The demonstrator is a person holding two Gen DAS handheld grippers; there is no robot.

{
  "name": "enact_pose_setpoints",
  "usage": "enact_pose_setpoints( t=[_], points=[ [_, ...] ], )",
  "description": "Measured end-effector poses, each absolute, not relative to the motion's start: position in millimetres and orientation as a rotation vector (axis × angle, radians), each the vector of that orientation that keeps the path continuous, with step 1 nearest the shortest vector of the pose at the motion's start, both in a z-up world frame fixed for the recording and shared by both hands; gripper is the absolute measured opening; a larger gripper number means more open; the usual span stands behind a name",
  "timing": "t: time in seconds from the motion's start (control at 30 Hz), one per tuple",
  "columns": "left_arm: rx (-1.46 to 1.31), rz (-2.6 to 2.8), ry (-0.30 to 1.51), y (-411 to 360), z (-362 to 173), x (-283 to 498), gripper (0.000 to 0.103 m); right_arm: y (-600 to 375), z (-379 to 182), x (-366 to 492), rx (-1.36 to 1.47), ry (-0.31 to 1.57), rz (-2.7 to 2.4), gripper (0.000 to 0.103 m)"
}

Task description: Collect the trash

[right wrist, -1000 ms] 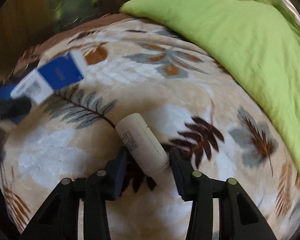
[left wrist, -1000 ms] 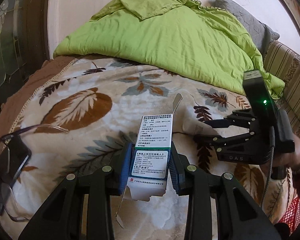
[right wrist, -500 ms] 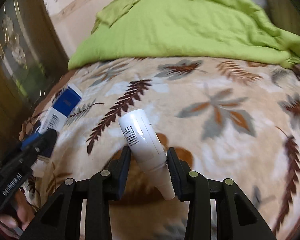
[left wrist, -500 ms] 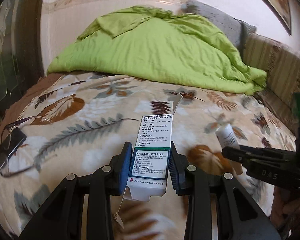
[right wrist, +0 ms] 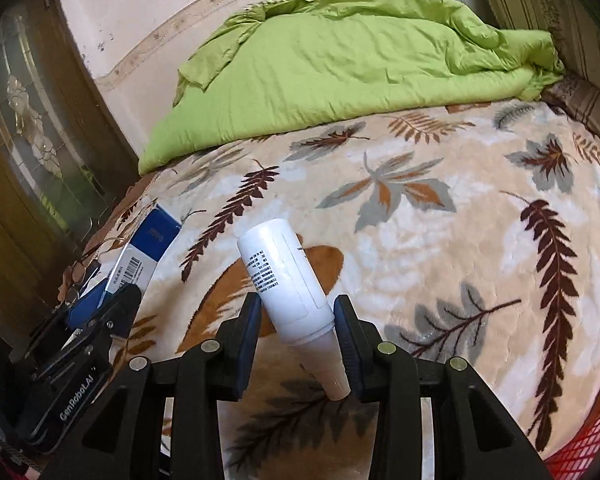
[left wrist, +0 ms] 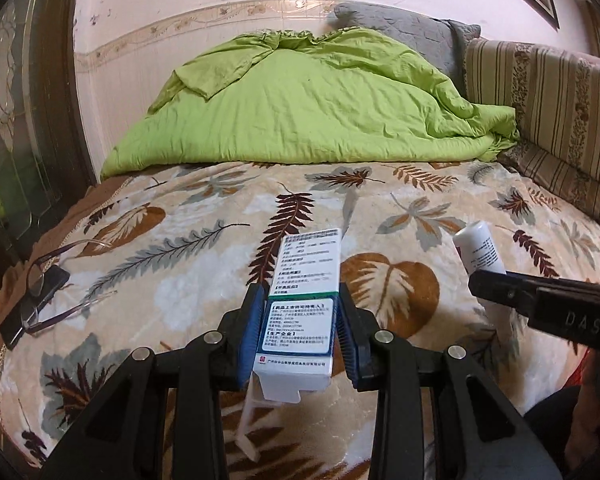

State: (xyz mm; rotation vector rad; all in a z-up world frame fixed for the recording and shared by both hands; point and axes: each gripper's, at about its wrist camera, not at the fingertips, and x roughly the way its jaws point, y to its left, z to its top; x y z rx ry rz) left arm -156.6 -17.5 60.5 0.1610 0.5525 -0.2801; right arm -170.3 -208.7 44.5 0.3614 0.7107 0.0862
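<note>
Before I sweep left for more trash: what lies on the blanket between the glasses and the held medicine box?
Nothing: in the left wrist view the leaf-print blanket is bare between the glasses and the medicine box.

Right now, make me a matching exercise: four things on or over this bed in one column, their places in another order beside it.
1. medicine box
2. white bottle
3. glasses
4. green quilt

A. heaped at the far end of the bed
B. clamped in the right gripper
C. lying on a dark flat object at the bed's left edge
D. clamped in the left gripper

Pairs: 1-D, 2-B, 3-C, 4-A
</note>
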Motion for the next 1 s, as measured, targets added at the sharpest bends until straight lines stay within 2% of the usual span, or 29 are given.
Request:
enact_pose_setpoints(
  t=[0.5, 0.6, 0.77, 1.0],
  points=[
    [0.141, -0.273, 0.589, -10.5, 47.9, -143.1, 0.034, -199.5, 43.6, -168.7, 0.335, 0.715, 0.094, 0.040],
    [0.117, -0.286, 0.647, -8.6, 41.1, -134.0, 0.034, -198.6, 43.2, -168.5, 0.335, 0.717, 0.096, 0.040],
    [0.050, -0.335, 0.841, -5.3, 16.6, -110.8, 0.035, -199.2, 43.3, -168.2, 0.339, 0.714, 0.099, 0.040],
    [0.016, -0.341, 0.851, -2.4, 14.1, -112.3, 0.034, -201.9, 44.3, -170.3, 0.353, 0.697, 0.108, 0.040]
  ],
)
